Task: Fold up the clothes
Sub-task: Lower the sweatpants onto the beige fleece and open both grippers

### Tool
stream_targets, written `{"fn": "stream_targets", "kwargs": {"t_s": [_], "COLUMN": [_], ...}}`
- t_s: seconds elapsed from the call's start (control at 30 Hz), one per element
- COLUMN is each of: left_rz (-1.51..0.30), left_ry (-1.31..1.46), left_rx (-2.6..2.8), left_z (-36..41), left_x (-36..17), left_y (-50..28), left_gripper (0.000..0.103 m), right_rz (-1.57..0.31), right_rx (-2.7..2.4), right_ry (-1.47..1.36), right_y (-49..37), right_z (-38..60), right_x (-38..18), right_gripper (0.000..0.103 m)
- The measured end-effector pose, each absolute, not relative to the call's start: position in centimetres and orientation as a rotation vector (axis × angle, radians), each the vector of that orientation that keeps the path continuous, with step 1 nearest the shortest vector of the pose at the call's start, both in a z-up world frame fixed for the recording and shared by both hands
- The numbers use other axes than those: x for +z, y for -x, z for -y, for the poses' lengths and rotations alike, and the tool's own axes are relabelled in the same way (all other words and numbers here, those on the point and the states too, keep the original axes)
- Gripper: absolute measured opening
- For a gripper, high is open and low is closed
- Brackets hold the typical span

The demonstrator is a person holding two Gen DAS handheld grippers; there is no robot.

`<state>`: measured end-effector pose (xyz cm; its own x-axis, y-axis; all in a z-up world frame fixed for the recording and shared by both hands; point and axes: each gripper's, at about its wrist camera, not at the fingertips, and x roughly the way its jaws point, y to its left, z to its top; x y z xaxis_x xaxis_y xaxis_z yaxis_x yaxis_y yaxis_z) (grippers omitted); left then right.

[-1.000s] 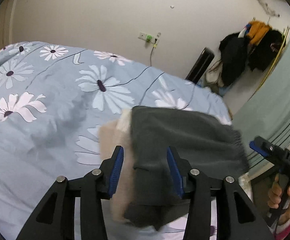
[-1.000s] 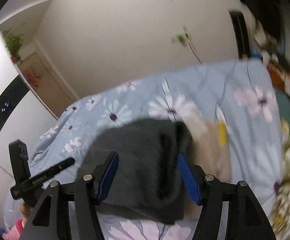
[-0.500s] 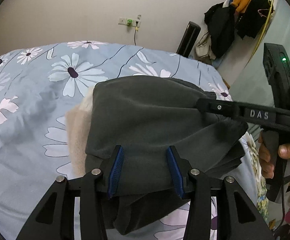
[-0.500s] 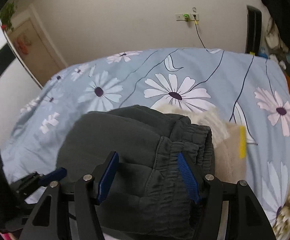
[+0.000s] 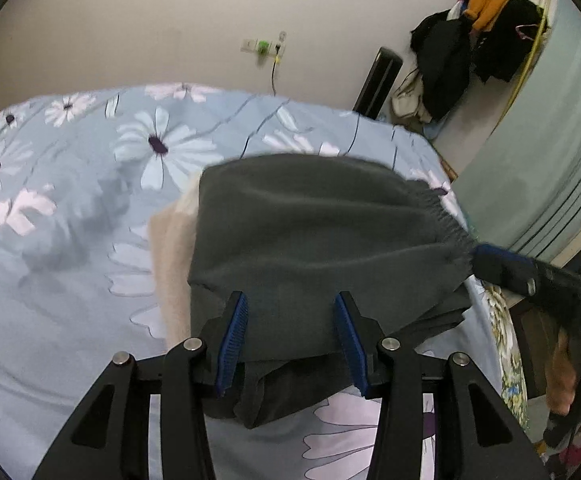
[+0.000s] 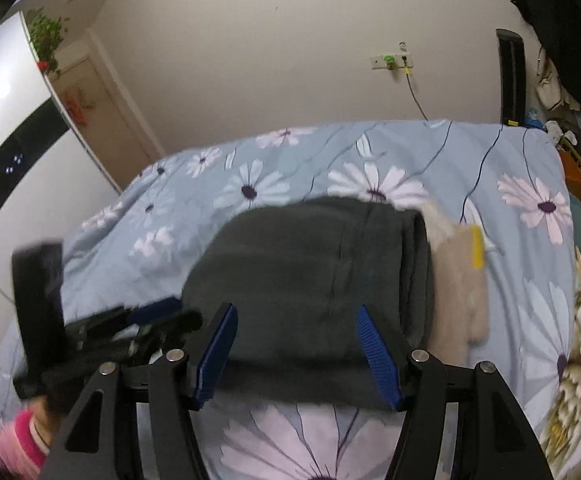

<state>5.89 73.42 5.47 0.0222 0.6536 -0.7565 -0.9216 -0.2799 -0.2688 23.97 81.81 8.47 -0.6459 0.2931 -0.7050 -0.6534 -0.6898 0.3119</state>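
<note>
A folded dark grey garment (image 5: 322, 232) with an elastic waistband lies on a beige garment (image 5: 170, 260) on the blue flowered bed cover (image 5: 70, 280). My left gripper (image 5: 292, 340) stands open at the grey garment's near edge; the cloth runs unbroken behind both fingers. The right gripper (image 5: 502, 268) comes in from the right, its tip at the waistband edge. In the right wrist view my right gripper (image 6: 296, 352) is open over the grey garment (image 6: 310, 272). The beige garment (image 6: 458, 280) with a yellow tag shows on the right, and the left gripper (image 6: 150, 316) is at the left edge.
Dark clothes (image 5: 470, 40) hang on a rack at the back right beside a tall black unit (image 5: 378, 80). A wall socket (image 5: 264, 46) with a cable sits behind the bed. A pale green curtain (image 5: 550, 160) borders the bed's right side. A person's hand (image 5: 570, 376) holds the right gripper.
Half a second ago the right gripper lay across the top of the grey garment; now it has drawn back to the garment's right edge. The grey garment stays on the beige one.
</note>
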Motion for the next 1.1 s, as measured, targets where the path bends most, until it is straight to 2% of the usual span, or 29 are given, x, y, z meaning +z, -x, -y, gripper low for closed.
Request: {"fn": "stream_targets", "kwargs": {"t_s": [0.23,0.43,0.57,0.67,1.1], "left_rz": [-0.356,-0.302,-0.264,-0.261,-0.259], "left_ry": [1.005,0.955,0.94,0.931,0.94], "left_rx": [1.586,1.635,1.634,1.631,1.726], "left_z": [-73.7,-72.2,-71.2,-70.9,-70.8], "left_x": [4.4,5.4,6.0,6.0,2.6], "left_y": [-5.9,-6.8,-7.9,-8.8,-13.1], "left_gripper": [0.047,0.047,0.047,0.047,0.047], "right_rz": [-0.867,-0.926,-0.831,-0.737,-0.664], "right_rx": [2.252,2.294,2.287,2.265,2.253], "right_ry": [0.877,0.742,0.614,0.584,0.637], "right_y": [-23.8,-26.0,-28.4,-29.9,-31.9], "right_z": [-83.7,-82.5,-80.8,-79.5,-78.6], "right_x": [4.5,6.0,6.8,7.0,3.4], "right_gripper": [0.066,0.067,0.082,0.084,0.084]}}
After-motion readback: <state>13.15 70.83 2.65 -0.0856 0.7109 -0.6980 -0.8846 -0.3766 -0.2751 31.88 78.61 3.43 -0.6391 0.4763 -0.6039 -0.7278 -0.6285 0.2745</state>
